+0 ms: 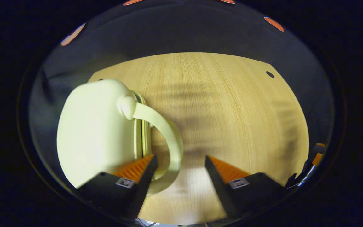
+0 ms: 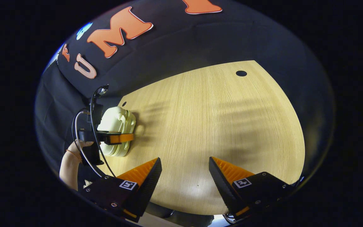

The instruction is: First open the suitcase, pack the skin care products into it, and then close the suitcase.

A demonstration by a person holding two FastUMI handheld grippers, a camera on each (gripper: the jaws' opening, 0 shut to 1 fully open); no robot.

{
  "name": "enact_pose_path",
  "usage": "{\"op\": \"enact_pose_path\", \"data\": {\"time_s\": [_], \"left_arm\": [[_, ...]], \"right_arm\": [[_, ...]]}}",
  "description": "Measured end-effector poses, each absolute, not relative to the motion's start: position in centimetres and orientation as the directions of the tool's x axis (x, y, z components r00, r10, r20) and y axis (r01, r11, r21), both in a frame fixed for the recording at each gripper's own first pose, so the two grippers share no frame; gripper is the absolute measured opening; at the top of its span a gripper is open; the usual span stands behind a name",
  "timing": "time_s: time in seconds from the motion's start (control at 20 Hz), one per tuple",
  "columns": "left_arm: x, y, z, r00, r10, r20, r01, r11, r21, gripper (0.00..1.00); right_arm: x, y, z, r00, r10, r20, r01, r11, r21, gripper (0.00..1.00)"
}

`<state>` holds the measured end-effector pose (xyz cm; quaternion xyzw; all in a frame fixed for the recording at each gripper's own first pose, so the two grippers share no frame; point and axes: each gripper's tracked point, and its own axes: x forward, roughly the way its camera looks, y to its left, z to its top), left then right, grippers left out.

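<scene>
Cream suitcase point(image 1: 93, 132) seen closed on wooden table point(image 1: 232, 110); left gripper point(image 1: 180, 167) held spread beside suitcase handle point(image 1: 165, 132); right gripper point(image 2: 184, 170) spread, well apart from suitcase.

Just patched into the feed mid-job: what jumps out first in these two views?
The pale suitcase dominates the left gripper view, closed on the wooden table, its looped handle beside the open left gripper. In the right gripper view the open right gripper hangs over bare table, with the suitcase far left and a hand holding the left gripper beside it.
</scene>
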<state>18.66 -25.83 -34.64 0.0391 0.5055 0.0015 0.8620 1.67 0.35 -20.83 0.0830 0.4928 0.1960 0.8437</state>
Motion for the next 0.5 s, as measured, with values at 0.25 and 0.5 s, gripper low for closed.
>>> {"op": "enact_pose_path", "data": {"time_s": [0.25, 0.5], "left_arm": [[18.6, -26.3, -28.0, 0.645, 0.025, -0.763, 0.014, 0.999, 0.044, 1.0], [18.2, -25.2, -14.4, 0.829, -0.002, -0.559, -0.016, 0.999, -0.028, 0.99]], "right_arm": [[2.3, 1.2, -20.1, 0.491, 0.358, -0.794, -0.24, 0.932, 0.271, 0.96], [4.5, 3.7, -14.9, 0.661, 0.288, -0.693, -0.262, 0.954, 0.146, 0.95]]}}
